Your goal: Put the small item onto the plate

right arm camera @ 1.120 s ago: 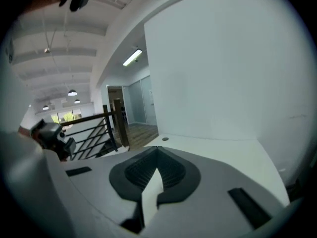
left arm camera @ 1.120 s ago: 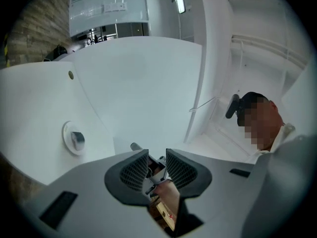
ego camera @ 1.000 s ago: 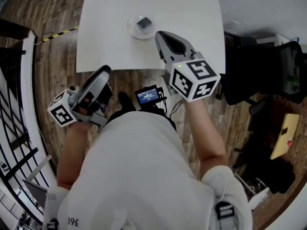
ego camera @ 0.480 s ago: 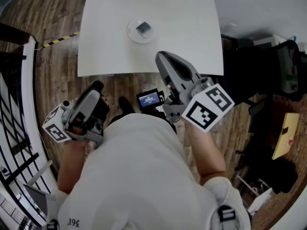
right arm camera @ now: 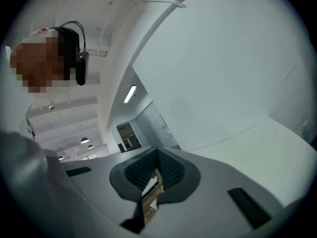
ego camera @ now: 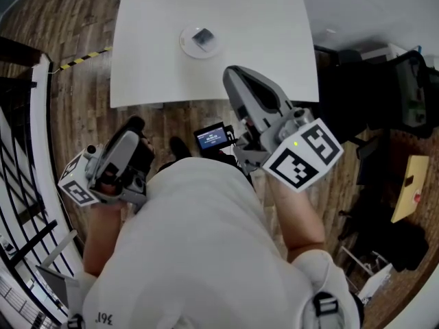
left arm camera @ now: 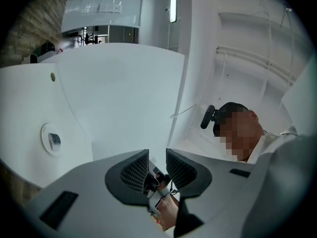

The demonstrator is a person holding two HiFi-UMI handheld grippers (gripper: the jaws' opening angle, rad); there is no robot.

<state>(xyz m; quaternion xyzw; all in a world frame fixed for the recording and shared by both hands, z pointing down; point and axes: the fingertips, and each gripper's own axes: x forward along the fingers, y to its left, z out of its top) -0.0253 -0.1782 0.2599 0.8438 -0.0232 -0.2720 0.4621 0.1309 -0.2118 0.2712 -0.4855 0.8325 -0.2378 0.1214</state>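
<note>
While small item [ego camera: 203,38] lies on plate [ego camera: 188,46], right tongs [ego camera: 231,73] sit closed.

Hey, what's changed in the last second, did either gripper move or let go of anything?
Both grippers pulled back from the table toward the person. The right gripper, shut and empty, moved away from the plate; the left gripper, holding nothing, drew back too. Nothing was grabbed or released. The small item stays on the plate.
</note>
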